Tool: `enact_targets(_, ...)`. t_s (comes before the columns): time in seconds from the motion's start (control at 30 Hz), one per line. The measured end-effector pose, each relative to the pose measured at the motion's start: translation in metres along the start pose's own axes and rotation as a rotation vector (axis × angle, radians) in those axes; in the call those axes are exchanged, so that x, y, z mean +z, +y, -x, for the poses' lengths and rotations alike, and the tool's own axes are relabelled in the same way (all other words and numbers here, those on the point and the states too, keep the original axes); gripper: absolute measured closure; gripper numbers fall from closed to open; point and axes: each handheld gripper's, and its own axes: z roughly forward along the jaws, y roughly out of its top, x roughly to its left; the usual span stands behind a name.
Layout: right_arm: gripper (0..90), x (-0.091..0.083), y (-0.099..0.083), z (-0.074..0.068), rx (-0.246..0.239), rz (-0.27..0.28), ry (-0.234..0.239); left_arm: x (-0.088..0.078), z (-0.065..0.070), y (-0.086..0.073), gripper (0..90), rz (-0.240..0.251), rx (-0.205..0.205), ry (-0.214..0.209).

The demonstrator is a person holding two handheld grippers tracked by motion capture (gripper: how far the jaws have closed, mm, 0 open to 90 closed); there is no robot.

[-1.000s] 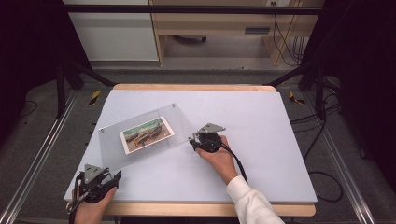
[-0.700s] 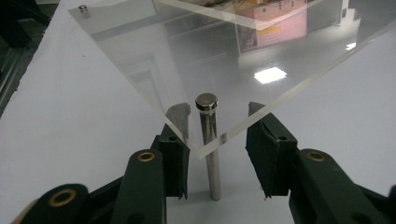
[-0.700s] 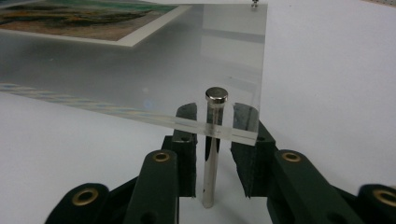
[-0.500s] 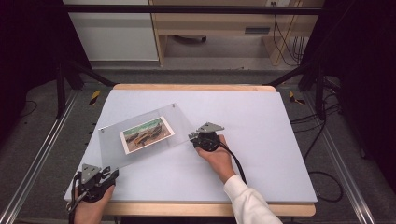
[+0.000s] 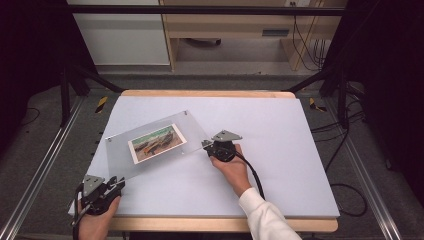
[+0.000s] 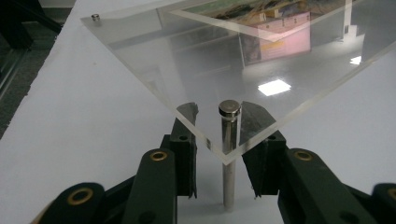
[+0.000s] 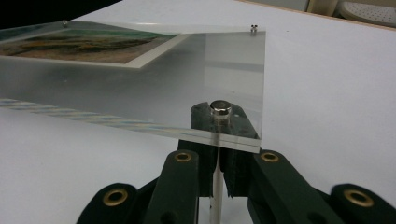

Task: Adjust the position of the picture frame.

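Item 1. My left hand-held gripper (image 5: 116,182), nearest to me at the front-left of the surface (image 5: 280,150). Its jaws have just been closing and now stand either side of the metal standoff post (image 6: 229,154) at the frame's near corner; a gap shows on both sides, so the pads do not press yet. Open around the post.

Item 2. My right hand-held gripper (image 5: 206,145), ahead and to the right of item 1. Its jaws have just been closing and now pinch the second standoff post (image 7: 217,182) under the frame's right corner. Gripping that post.

Item 3. Clear acrylic photo frame (image 5: 200,131), 2 sheets stacked, spanning between my 2 hand-held grippers and extending beyond them. It sits raised on its posts above the surface.

Item 4. Landscape photo (image 5: 157,143), sandwiched in the middle of the frame, beyond both jaw sets.

Item 5. Far corner caps (image 7: 252,28), small metal studs on the frame's far edge.

Step in hand, as I judge it: securing a 2-point hold on opposite corner posts before lifting or shifting the frame.

Next move calls for: finishing the left closure until the pads bear on the post, then raising both hands together and level, so the sheets do not twist or slip.
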Motion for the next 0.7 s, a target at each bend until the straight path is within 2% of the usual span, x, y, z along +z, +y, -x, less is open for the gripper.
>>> enact_targets(0.13, 84.3, -0.0012, 0.0029, 0.0002, 0.011, 0.004, 0.005, -0.0007, -0.0014, 0.001, 69.2, 0.026, -0.005, 0.005)
enact_targets(0.23, 84.3, -0.0021, 0.005, 0.0001, 0.018, 0.008, 0.011, -0.0019, -0.0032, 0.0018, 73.3, 0.043, -0.012, -0.014)
enact_targets(0.33, 84.0, -0.0029, 0.0063, 0.0005, 0.025, 0.013, 0.017, -0.0017, -0.0009, 0.0022, 81.0, 0.056, -0.002, -0.028)
enact_targets(0.5, 81.5, -0.0038, 0.0067, 0.0007, 0.033, 0.017, 0.021, -0.0026, -0.0022, 0.0025, 82.4, 0.065, -0.005, -0.034)
enact_targets(0.63, 71.1, -0.0038, 0.007, -0.0005, 0.037, 0.022, 0.003, -0.0023, -0.0037, 0.0023, 83.2, 0.069, -0.025, -0.049)
enact_targets(0.7, 72.5, -0.0033, 0.0068, -0.0005, 0.032, 0.026, 0.007, -0.0022, -0.0038, 0.0022, 83.4, 0.067, -0.026, -0.049)
